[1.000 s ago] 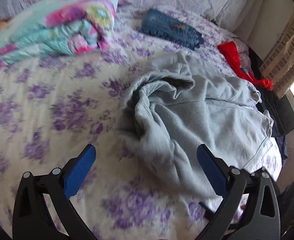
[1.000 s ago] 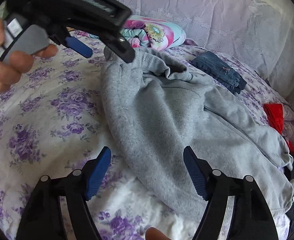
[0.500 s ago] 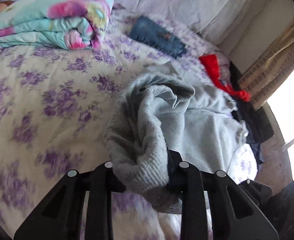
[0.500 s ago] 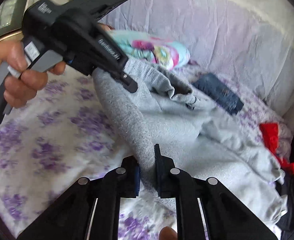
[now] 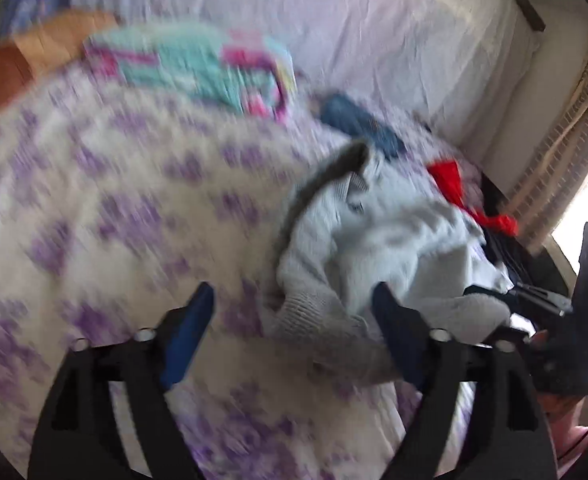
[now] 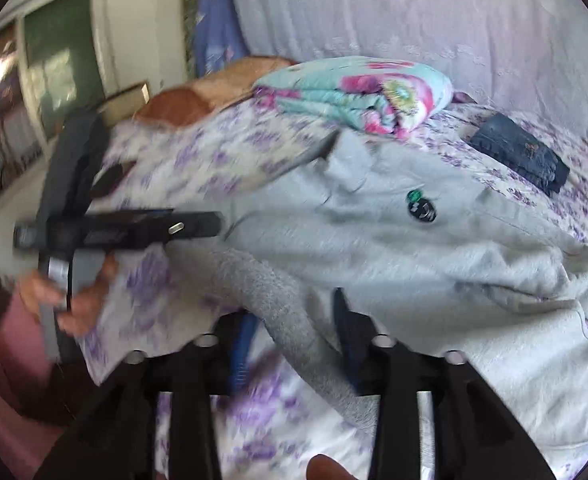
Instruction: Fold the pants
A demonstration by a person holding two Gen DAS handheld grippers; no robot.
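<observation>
Light grey sweatpants lie bunched on the purple-flowered bedsheet. My left gripper has its jaws opening. The ribbed grey waistband lies loose between its blue pads, nearer the right one. My right gripper is opening too, with a grey strip of the pants running between its fingers without being pinched. In the right wrist view the left gripper's body shows at the left, held by a hand. The left wrist view is blurred.
A folded floral quilt and folded jeans lie at the back of the bed. A red garment and dark clothes sit by the right edge. A cloth-covered wall stands behind.
Half a second ago both grippers were shut on the grey fabric, and now both have opened. The left gripper has swung sideways fast, and the pants are more bunched to its right.
</observation>
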